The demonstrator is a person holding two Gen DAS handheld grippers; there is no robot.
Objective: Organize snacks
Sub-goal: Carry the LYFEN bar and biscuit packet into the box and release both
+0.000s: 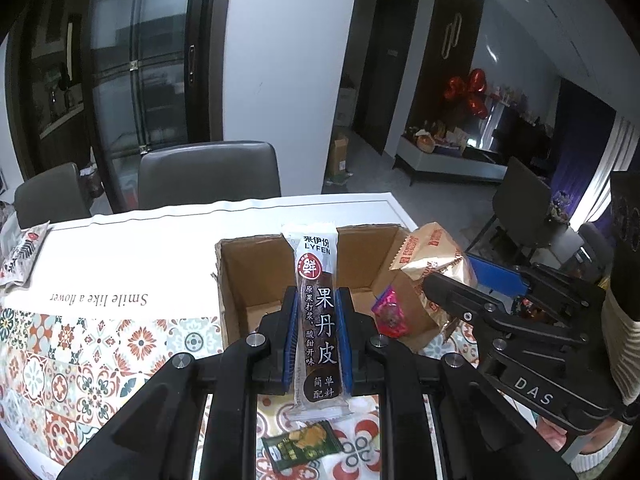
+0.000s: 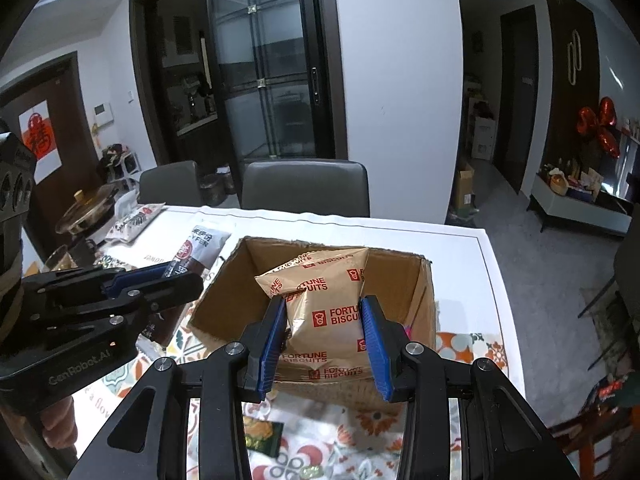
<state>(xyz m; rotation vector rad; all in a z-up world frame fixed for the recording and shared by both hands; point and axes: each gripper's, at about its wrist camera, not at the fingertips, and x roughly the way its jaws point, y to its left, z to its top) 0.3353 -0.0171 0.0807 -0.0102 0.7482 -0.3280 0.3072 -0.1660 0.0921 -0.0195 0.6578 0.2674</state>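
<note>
Holding both snacks above the cardboard box (image 2: 424, 308): my left gripper (image 1: 317, 328) clamps a fruit-leather bar (image 1: 318, 312), my right gripper (image 2: 325, 334) a biscuit bag (image 2: 324, 304).

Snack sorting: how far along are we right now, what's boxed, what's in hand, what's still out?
Done: a pink wrapped snack lies in the cardboard box. In hand: the left hand-held gripper is shut on the LYFEN fruit strip; the right hand-held gripper is shut on the Fortune Biscuits bag, both near the box. Left: the green packet near the table edge and a patterned bag far left.
</note>
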